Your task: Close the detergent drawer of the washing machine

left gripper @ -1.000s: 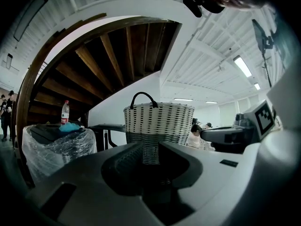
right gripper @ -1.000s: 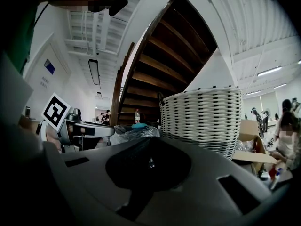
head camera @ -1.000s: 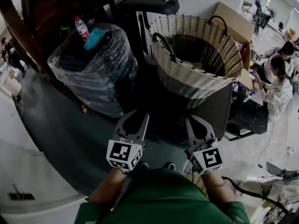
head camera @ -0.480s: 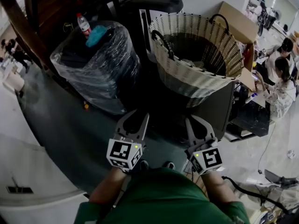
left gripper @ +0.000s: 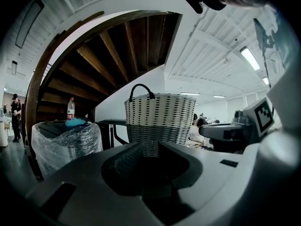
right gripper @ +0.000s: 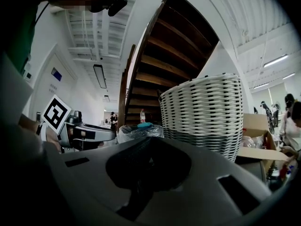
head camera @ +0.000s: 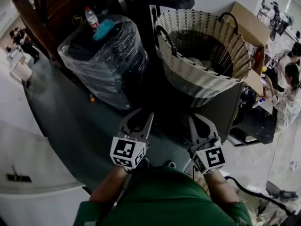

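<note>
Left tongs (head camera: 140,117), right tongs (head camera: 199,123), both closed empty, one woven basket (head camera: 202,81), one bottle (head camera: 91,16)

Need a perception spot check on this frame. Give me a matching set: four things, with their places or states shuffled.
Things
1. basket
2. bottle
3. cardboard box
4. left gripper

Place or state
a. jaws together, nothing held
b. upright on the plastic-wrapped bundle
c. on top of the dark machine
d. behind the basket, to its right

Pairs: 1-c, 2-b, 3-d, 4-a
</note>
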### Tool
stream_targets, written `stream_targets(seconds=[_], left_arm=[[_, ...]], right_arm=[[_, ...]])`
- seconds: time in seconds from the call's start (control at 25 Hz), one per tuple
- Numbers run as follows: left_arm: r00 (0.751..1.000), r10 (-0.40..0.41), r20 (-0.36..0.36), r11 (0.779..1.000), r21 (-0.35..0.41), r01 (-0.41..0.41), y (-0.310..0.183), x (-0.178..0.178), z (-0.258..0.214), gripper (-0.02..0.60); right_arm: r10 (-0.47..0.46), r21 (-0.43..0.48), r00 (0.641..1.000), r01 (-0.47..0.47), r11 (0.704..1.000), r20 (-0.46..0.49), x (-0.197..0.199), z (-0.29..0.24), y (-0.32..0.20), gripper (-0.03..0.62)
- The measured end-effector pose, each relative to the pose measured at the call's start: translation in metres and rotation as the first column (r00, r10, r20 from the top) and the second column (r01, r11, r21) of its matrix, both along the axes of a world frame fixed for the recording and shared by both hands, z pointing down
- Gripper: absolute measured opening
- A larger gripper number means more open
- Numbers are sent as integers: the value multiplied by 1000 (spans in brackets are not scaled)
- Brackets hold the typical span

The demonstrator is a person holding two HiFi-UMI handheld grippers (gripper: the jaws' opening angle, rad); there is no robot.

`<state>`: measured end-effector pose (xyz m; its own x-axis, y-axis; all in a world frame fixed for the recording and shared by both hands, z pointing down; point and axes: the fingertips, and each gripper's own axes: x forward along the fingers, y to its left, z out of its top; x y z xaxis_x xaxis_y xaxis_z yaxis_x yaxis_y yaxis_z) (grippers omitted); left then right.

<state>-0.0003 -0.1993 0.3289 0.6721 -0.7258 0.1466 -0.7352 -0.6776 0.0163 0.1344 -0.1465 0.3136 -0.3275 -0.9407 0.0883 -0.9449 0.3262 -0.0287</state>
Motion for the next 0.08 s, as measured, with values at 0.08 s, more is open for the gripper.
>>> stream_targets(seconds=[0.08], left_arm=[[1000,-7,1,1000,-1,7,0,2,1,117]], right_arm=[[-14,22,1000,14,1000,7,2,0,-1,23]])
